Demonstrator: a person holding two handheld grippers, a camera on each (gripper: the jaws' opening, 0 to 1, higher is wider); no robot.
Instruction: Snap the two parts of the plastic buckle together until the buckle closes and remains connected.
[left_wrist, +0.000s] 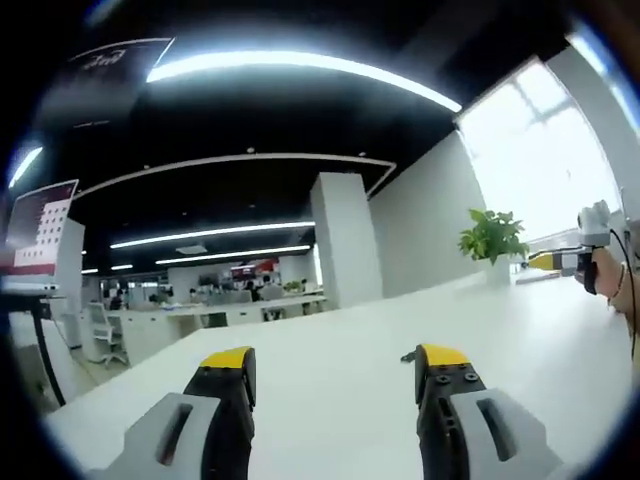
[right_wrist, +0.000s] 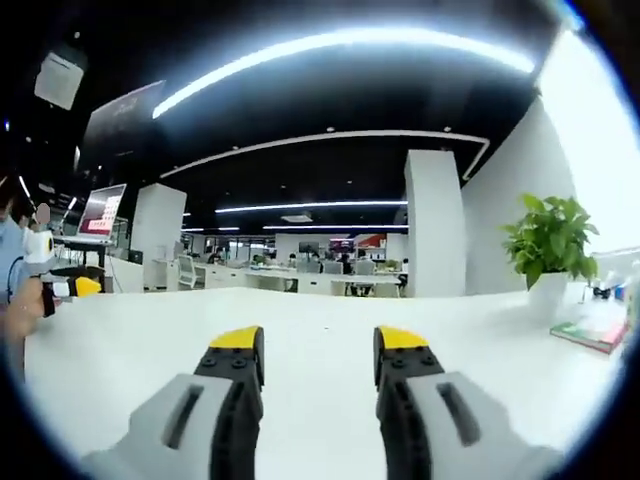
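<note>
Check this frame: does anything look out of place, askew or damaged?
Nothing looks damaged or spilled. Both the left gripper and right gripper are open and empty over a bare white table. A potted plant stands upright at the far edge. I cannot make out any buckle parts here.

Left gripper view: sat low over the white table (left_wrist: 330, 380), looked flat along its own two jaws toward the far office, with the pillar (left_wrist: 345, 240) straight ahead.
Right gripper view: also sat low over the table (right_wrist: 320, 350), looked the same way, level, far into the room.
How near: the tabletop was close under both; desks and people were far off.
Shared part: both saw the table, the pillar (right_wrist: 435, 225), the potted plant (left_wrist: 492, 240) (right_wrist: 550, 245), and the ceiling lights.
Each other: the right gripper (left_wrist: 545, 262) showed at the left view's right edge; the left gripper (right_wrist: 85, 287) at the right view's left edge.
</note>
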